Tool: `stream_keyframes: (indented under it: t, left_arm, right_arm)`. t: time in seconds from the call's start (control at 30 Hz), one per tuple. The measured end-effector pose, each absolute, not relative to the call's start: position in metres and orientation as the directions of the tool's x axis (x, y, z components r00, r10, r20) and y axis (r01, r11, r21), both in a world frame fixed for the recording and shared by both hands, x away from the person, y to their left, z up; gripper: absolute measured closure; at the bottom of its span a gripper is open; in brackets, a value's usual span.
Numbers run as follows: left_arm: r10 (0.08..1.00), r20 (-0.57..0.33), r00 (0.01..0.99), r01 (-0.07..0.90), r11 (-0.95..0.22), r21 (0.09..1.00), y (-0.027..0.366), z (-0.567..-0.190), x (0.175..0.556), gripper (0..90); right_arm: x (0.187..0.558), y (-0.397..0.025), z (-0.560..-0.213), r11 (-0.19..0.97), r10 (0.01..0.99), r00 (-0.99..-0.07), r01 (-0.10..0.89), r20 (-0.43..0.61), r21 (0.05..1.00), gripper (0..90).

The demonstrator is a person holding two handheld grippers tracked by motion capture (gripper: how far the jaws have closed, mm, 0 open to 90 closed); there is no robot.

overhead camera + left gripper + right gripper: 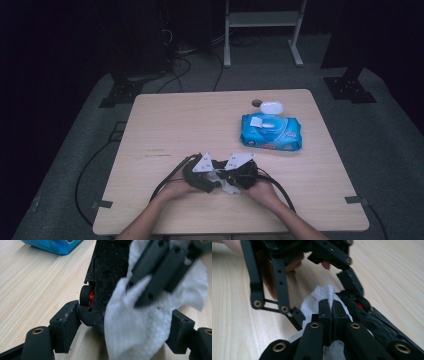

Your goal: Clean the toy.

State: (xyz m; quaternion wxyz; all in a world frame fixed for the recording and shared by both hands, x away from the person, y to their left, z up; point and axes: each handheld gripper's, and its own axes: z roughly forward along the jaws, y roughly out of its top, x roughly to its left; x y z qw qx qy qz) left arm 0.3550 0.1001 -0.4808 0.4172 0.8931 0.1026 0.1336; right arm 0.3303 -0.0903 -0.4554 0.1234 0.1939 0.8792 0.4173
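Wipe, soft, limp and featherlight, is being pinched by the closed right gripper against a rigid black toy car, which the left gripper is clamping near the bench's front edge; holding its hard body looks safest.

White wipe hides the toy car's side.
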Motion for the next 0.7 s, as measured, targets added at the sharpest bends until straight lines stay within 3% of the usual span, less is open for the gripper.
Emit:
stream_keyframes:
  t: [0.23, 0.43, 0.53, 0.7]
  left_arm:
    - [0.303, 0.151, 0.941, 0.077, -0.626, 0.776, 0.102, -0.479, 0.356, 23.8]
    - [0.298, 0.170, 0.939, 0.064, -0.638, 0.768, 0.100, -0.479, 0.355, 23.8]
    - [0.298, 0.170, 0.939, 0.065, -0.642, 0.764, 0.102, -0.481, 0.355, 23.9]
    - [0.308, 0.156, 0.939, 0.074, -0.621, 0.780, 0.103, -0.480, 0.356, 23.8]
  right_arm:
    - [0.336, -0.126, -0.448, 0.563, 0.549, -0.832, 0.298, -0.079, 0.771, 87.3]
    - [0.328, -0.106, -0.453, 0.554, 0.475, -0.880, 0.284, -0.017, 0.783, 87.3]
    - [0.325, -0.095, -0.453, 0.592, 0.449, -0.892, 0.250, -0.056, 0.767, 87.3]
    - [0.332, -0.117, -0.448, 0.585, 0.522, -0.848, 0.280, -0.089, 0.761, 87.4]
